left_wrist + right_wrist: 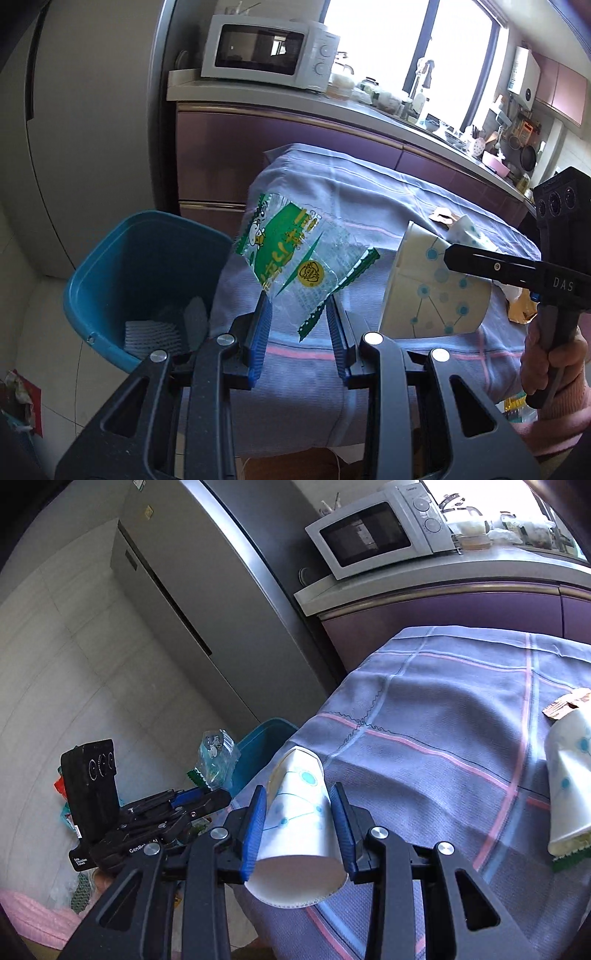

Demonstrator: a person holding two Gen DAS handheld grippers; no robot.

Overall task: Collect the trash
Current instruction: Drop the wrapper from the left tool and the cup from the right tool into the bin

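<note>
surface: checked tablecloth (443,709) | room: kitchen, microwave (269,50), blue bin (147,273)

Green-printed clear wrapper (291,254) and crumpled dotted paper cup (299,823) both held aloft

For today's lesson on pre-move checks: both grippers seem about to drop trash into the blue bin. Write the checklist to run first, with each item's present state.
1. Left gripper grips green wrapper: ok.
2. Right gripper grips paper cup: ok.
3. Blue bin open, with room: ok.
4. Wrapper above bin: not ok, beside it over the tablecloth.
5. Cup above bin: not ok.
6. Cup empty: cannot tell.
</note>
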